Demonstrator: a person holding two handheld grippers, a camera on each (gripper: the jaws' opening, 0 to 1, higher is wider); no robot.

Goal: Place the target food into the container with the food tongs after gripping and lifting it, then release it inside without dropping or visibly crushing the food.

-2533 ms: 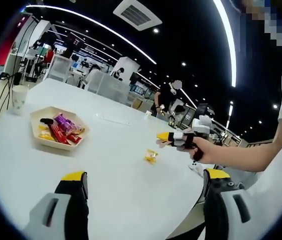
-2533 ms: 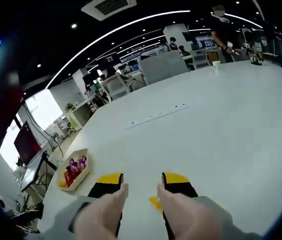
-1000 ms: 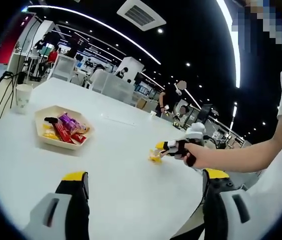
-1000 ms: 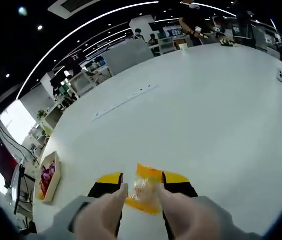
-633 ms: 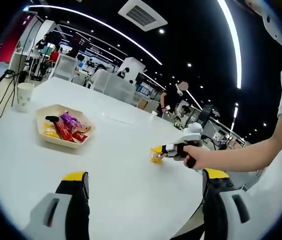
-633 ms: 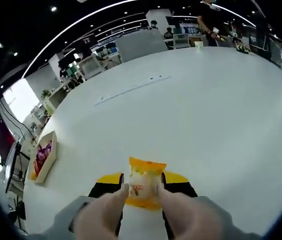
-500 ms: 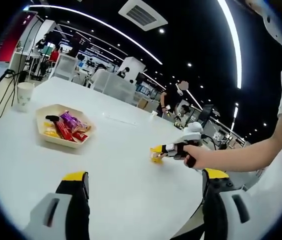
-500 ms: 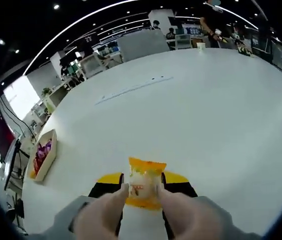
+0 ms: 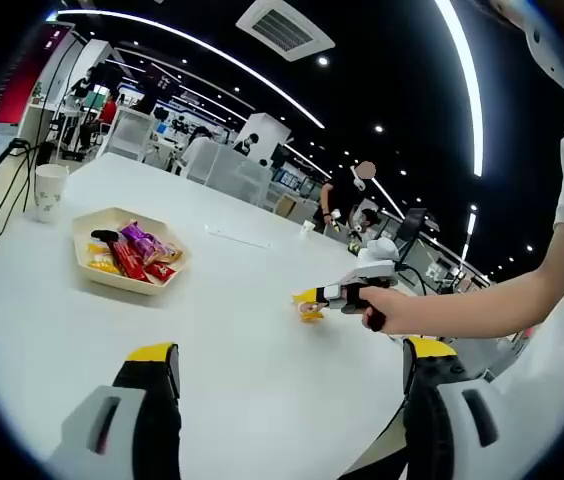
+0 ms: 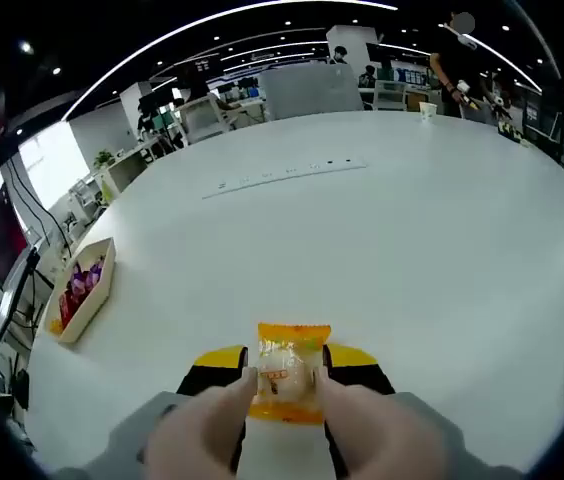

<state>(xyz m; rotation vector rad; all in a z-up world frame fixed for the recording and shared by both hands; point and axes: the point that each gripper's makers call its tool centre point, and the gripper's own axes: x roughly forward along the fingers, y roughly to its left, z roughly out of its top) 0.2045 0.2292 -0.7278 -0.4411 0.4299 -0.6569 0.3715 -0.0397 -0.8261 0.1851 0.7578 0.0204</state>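
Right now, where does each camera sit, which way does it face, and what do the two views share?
Left gripper view: rides the left tool, open above the white table; it faces the tray of snacks and the right tool, held by the person's hand.
Right gripper view: rides the right tool, shut on the orange snack packet, facing across the table.
Shared: table, tray, packet.

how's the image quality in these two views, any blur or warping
Left gripper view: fisheye bends the ceiling light strips into arcs; the tray is fairly sharp. Right gripper view: the snack packet is sharp, the nearest jaw parts soft, and the table bulges.
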